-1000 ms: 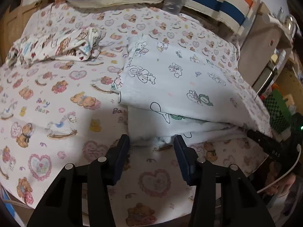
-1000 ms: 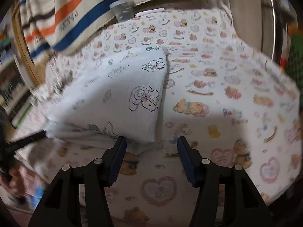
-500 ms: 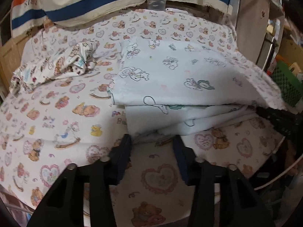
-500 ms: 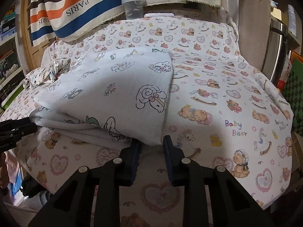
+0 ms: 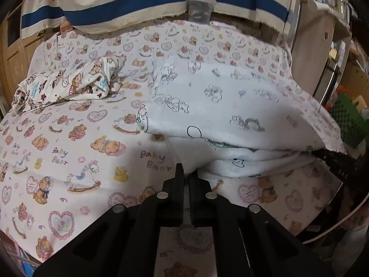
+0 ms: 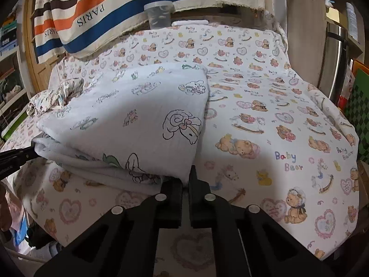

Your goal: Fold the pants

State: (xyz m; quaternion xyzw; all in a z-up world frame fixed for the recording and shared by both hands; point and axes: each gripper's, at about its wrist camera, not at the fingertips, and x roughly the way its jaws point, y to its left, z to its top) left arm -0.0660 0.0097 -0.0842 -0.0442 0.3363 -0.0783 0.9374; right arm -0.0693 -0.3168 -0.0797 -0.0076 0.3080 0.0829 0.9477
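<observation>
**Operator A:** Report position of the pants.

**Operator B:** The white pants [image 5: 230, 106] with outline cartoon prints lie folded in layers on the table's Baby Bear cloth [image 5: 69, 152], toward its near edge. In the right wrist view the pants [image 6: 129, 120] fill the left half of the cloth [image 6: 276, 120].

**Operator A:** Left gripper status?

**Operator B:** The left gripper [image 5: 186, 173] has just been closing. Its jaws now stand pressed together on the near left corner of the pants, with white fabric pinched between the tips.

**Operator A:** Right gripper status?

**Operator B:** The right gripper [image 6: 186, 179] has likewise just been closing. Its jaws are clamped on the near right corner of the pants, at the edge of the folded layers. In the left wrist view its black fingers [image 5: 334, 159] meet the pants at the far right.

**Operator A:** Other items?

**Operator B:** A crumpled printed garment [image 5: 69, 80] lies at the far left, apart from the pants. A striped PARIS cloth [image 6: 115, 11] hangs behind the table, with a clear plastic cup [image 6: 159, 15] below its edge.
</observation>
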